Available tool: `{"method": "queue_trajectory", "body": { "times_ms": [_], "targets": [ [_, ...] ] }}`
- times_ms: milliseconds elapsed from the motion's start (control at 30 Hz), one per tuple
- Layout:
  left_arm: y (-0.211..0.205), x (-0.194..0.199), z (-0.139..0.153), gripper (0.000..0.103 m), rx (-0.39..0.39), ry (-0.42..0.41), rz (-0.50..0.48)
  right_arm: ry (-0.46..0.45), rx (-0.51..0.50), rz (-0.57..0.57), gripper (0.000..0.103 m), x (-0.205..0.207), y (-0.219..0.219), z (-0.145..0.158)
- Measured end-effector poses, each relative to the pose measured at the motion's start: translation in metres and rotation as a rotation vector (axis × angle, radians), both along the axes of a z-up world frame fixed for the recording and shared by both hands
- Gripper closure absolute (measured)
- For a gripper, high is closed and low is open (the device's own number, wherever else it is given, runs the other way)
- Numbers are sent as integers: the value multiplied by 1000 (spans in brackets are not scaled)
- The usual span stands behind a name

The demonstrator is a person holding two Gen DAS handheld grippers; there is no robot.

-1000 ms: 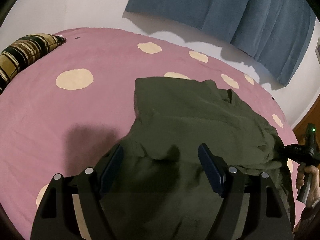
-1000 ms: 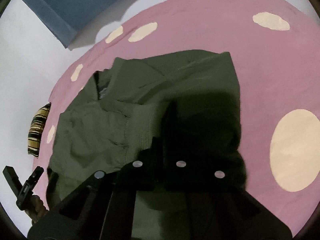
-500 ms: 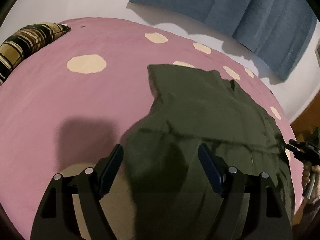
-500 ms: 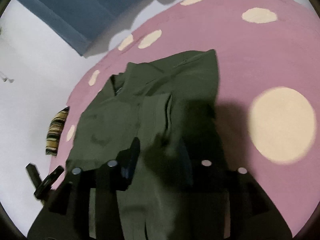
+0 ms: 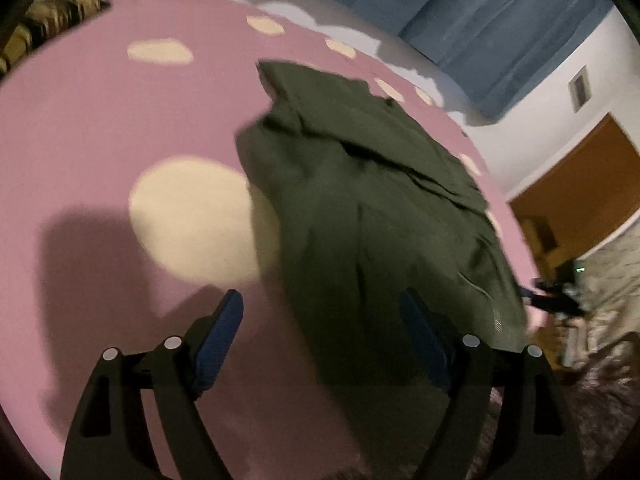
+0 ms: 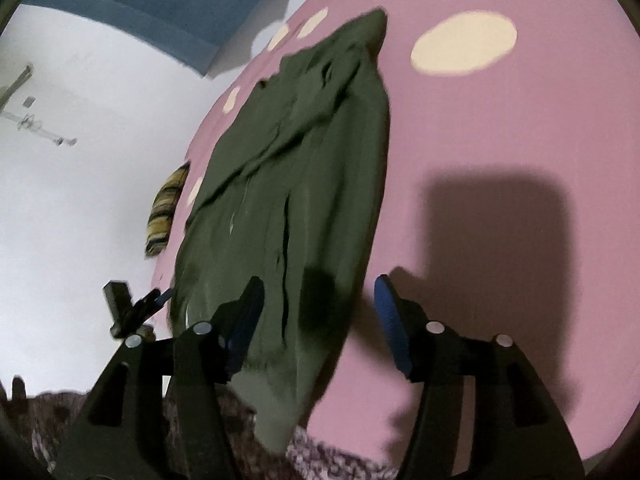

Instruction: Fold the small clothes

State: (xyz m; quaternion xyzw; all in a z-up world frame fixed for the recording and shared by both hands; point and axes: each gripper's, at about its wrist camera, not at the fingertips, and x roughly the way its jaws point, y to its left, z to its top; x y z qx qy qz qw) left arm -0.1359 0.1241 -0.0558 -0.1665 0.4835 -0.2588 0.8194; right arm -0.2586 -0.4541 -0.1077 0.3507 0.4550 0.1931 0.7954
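Garment (image 5: 372,216), dark green, lies folded lengthwise on the pink dotted bed (image 5: 100,128), its near end at the bed's edge. Left hand-held gripper (image 5: 322,336) is open, nothing gripped, with the garment's edge below its right finger. Right hand-held gripper (image 6: 318,312) has just been opening, its jaws apart above the garment's near edge, the pads clear of the cloth

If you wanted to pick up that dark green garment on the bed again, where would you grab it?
Probably the near hem of the green garment, from the bed's front edge. It lies in a long folded strip pointing away, its near end reaching that edge.
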Motion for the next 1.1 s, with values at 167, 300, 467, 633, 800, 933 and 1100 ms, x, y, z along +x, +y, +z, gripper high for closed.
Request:
{"method": "queue_trajectory", "body": {
  "times_ms": [167, 300, 467, 633, 800, 933, 1100],
  "targets": [
    [2, -7, -21, 23, -183, 160, -38, -11, 70, 78, 44, -10, 15, -5],
    [-7, -9, -26, 19, -222, 184, -54, -20, 70, 139, 40, -10, 31, -4],
    [-20, -10, -27, 19, -238, 189, -91, -4, 87, 196, 39, -4, 44, -11],
    [-35, -14, -26, 20, -224, 161, -128, -16, 104, 246, 35, -4, 53, -12],
    [-36, -16, -27, 23, -250, 141, -104, -41, 157, 273, 32, -1, 55, -11],
    [-37, -17, -29, 38, -218, 144, -82, -53, 152, 297, 32, -1, 63, -8],
    [-35, -16, -33, 57, -182, 151, -60, -46, 76, 316, 42, -3, 71, -5]
  ]
}}
